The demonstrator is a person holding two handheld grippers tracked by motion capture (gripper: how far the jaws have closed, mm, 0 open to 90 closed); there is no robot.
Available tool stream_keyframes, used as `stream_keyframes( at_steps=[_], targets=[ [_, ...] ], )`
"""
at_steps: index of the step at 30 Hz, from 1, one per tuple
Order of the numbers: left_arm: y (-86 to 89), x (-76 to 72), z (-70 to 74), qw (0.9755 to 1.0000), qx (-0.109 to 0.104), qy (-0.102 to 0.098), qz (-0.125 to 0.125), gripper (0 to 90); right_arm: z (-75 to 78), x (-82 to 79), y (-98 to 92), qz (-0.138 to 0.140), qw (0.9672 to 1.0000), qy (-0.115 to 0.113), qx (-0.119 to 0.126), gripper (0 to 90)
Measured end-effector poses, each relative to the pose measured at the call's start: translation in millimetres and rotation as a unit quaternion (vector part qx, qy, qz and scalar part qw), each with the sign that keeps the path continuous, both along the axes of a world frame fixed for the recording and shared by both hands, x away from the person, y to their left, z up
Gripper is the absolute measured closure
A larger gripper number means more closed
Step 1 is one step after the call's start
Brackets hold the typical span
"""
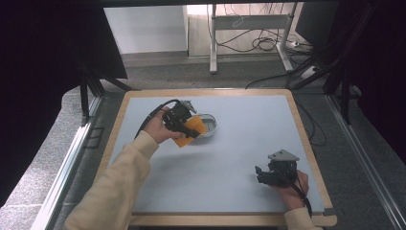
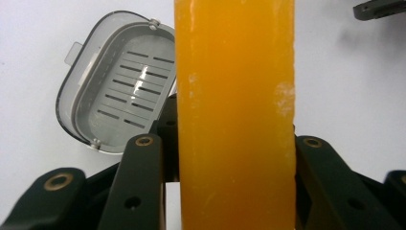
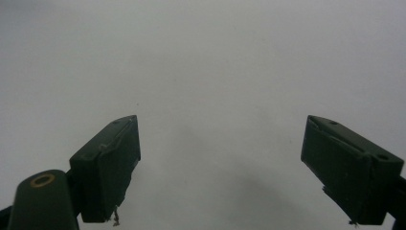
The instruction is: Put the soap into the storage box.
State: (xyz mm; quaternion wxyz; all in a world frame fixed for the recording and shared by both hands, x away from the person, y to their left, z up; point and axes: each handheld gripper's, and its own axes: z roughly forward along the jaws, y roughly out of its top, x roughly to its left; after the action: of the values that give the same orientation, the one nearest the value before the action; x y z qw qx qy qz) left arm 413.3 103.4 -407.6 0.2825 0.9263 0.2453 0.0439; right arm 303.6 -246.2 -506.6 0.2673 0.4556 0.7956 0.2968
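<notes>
An orange soap bar [image 1: 189, 131] is clamped in my left gripper [image 1: 184, 125], which hovers over the back left of the grey mat. Close up, the orange bar [image 2: 234, 115] stands between the two black jaws, which press on its sides. Just behind it lies a clear grey soap box [image 1: 207, 125] with a slotted tray; the soap box [image 2: 119, 81] appears at upper left in the left gripper view. My right gripper [image 1: 261, 175] rests near the mat's front right, and in its own view the right gripper [image 3: 220, 167] is open with nothing between its fingers.
The grey mat [image 1: 230, 153] lies on a wooden table [image 1: 297, 115]. Beyond the table stand a desk frame with cables [image 1: 249, 38] and black curtains on both sides.
</notes>
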Motion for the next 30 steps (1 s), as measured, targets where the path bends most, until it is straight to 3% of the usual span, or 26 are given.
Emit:
stream_keyframes(
  at_steps=[8,21,27,30],
  targets=[
    [-5.6,9.0,0.7,0.9997,0.018,-0.005,-0.014,61.9,-0.6,-0.3,1.0,0.001,1.0000,0.003,-0.004,13.8],
    [-12.4,22.5,5.6,0.9994,0.026,-0.014,-0.020,61.9,-1.4,0.6,-0.2,-0.004,1.0000,0.007,-0.004,13.8],
    [-13.8,27.8,7.1,0.9988,0.033,-0.032,-0.019,61.9,-1.5,1.0,-1.1,-0.007,0.9999,0.007,-0.004,13.8],
    [-13.1,32.3,6.6,0.9987,0.034,-0.031,-0.023,61.9,-1.5,1.1,-2.3,-0.008,0.9999,0.008,-0.004,13.9]
  ],
)
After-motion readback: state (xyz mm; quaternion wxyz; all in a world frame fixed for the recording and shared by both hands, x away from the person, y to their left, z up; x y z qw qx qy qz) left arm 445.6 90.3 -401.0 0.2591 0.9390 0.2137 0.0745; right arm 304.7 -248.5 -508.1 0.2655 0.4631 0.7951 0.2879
